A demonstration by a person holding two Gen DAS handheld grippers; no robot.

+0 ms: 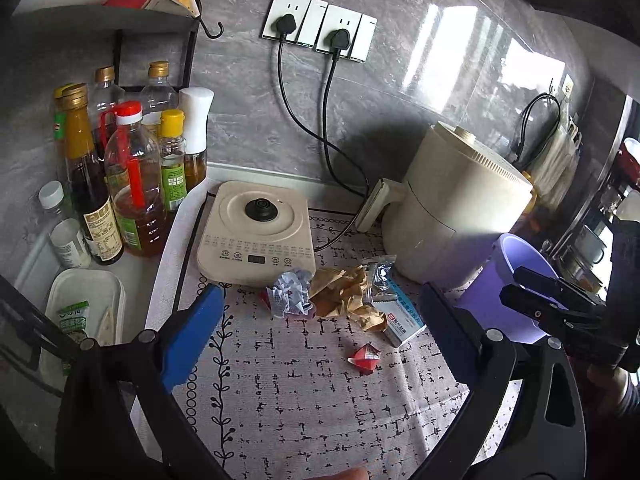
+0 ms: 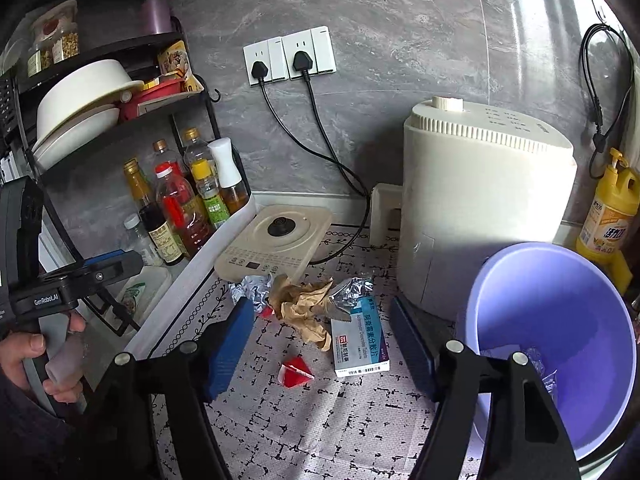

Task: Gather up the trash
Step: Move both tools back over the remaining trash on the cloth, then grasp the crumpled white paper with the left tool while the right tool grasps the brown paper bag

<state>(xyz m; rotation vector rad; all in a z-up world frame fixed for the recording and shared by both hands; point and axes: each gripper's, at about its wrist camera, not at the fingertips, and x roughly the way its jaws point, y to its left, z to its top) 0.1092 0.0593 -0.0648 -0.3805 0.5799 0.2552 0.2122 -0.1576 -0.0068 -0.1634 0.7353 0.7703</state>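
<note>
Spread wide and holding nothing, my left gripper (image 1: pixel 320 320) is hovering over the patterned mat (image 1: pixel 304 392), its blue fingers (image 1: pixel 192 336) framing the litter from either side; in this left wrist view a crumpled white-and-blue paper (image 1: pixel 290 294) is lying just in front of the cream kettle base (image 1: pixel 256 232), touching a crumpled brown paper (image 1: pixel 346 296) beside it; a silver foil wrapper (image 1: pixel 380 276) and a medicine box (image 1: pixel 404 318) are sitting just right of the brown paper, near the foot of the cream air fryer (image 1: pixel 456 204); a small red wrapper (image 1: pixel 364 356) is lying apart from the heap, nearer to me; the purple bucket (image 1: pixel 516 276) is standing at the right, with my right gripper (image 1: pixel 560 300) showing dark in front of it, though I cannot tell its opening from here; oil and sauce bottles (image 1: pixel 120 176) are crowding the left corner. Turning to the right wrist view, my right gripper (image 2: pixel 324 344) is likewise gaping wide and empty above the mat (image 2: pixel 320 420); the medicine box (image 2: pixel 358 344) and red wrapper (image 2: pixel 296 372) are lying between its fingers (image 2: pixel 228 348), with the brown paper (image 2: pixel 304 304), foil wrapper (image 2: pixel 352 290) and white-and-blue paper (image 2: pixel 252 290) just beyond; the purple bucket (image 2: pixel 560 340) is sitting right beside my right finger, next to the air fryer (image 2: pixel 480 200), with something clear and crinkled lying in its bottom; my left hand (image 2: pixel 44 352) is gripping its handle at the far left.
</note>
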